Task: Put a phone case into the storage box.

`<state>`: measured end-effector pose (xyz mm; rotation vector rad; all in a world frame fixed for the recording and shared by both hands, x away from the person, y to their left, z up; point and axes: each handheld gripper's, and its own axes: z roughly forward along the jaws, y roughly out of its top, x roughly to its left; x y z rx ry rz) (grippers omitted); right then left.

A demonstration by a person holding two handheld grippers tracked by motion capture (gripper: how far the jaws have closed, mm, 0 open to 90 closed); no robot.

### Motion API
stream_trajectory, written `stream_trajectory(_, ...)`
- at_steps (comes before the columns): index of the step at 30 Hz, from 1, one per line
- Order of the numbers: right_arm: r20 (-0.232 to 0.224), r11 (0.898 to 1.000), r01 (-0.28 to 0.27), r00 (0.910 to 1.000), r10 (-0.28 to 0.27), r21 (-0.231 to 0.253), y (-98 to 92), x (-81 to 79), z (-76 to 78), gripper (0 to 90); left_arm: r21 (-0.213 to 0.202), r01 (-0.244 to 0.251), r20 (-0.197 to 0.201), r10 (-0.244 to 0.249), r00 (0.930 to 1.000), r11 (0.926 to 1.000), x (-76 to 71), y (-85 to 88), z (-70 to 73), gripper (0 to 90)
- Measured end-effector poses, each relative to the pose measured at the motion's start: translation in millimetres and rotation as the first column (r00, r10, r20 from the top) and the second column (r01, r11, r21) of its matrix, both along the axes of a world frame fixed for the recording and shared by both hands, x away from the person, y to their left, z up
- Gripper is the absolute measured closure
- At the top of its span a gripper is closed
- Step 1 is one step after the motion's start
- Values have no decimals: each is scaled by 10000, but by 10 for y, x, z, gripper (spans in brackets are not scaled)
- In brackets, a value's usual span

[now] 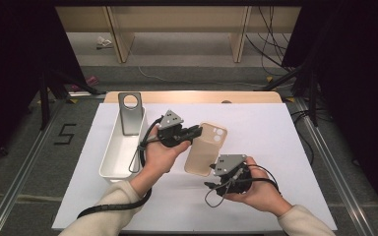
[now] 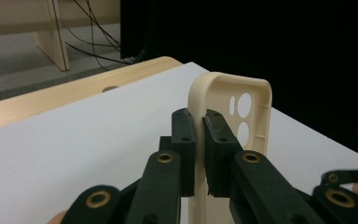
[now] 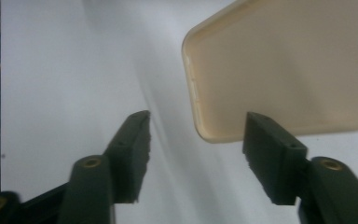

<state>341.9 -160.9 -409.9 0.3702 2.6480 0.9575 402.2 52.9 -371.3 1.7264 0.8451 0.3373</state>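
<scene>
A beige phone case (image 1: 205, 147) with camera holes is held up over the white mat, tilted. My left gripper (image 1: 198, 130) is shut on its upper side edge. In the left gripper view the two black pads (image 2: 184, 135) pinch the thin rim of the case (image 2: 256, 107), which stands upright. My right gripper (image 1: 213, 170) sits at the case's lower end. In the right gripper view my right gripper (image 3: 198, 119) stands open, and the case's rounded corner (image 3: 284, 70) hangs just above and between the jaws, not touched by the pads.
A long white tray (image 1: 109, 162) lies at the left of the mat (image 1: 275, 147). A grey phone-shaped piece with a round hole (image 1: 130, 112) leans at the tray's far end. The wooden table edge (image 1: 192, 96) runs along the back, with dark stands on both sides.
</scene>
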Motion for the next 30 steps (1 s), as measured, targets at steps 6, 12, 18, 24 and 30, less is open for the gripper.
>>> stream_trajectory(6, -213, 9963, 585, 9981, -572, 636, -74, 49, 28, 212, -41, -82, 189, 83, 9998, 10000, -1, 94, 16, 837)
stream_trajectory(12, -136, 9947, 611, 9981, -602, 828, -113, 62, 29, 203, -136, -253, 419, 259, 9988, 9996, -3, 202, 66, 837)
stream_trajectory(18, -92, 9898, 918, 9958, -914, 1086, -163, 82, 36, 190, -266, -428, 602, 443, 9972, 9987, -11, 306, 119, 837)
stream_trajectory(24, -351, 9817, 1265, 9918, -1227, 1420, -249, 110, 26, 183, -343, -629, 788, 654, 9947, 9974, -13, 425, 169, 836)
stream_trajectory(30, -416, 9761, 1460, 9891, -1411, 1607, -323, 136, 22, 168, -395, -758, 911, 792, 9927, 9963, -14, 523, 214, 836)
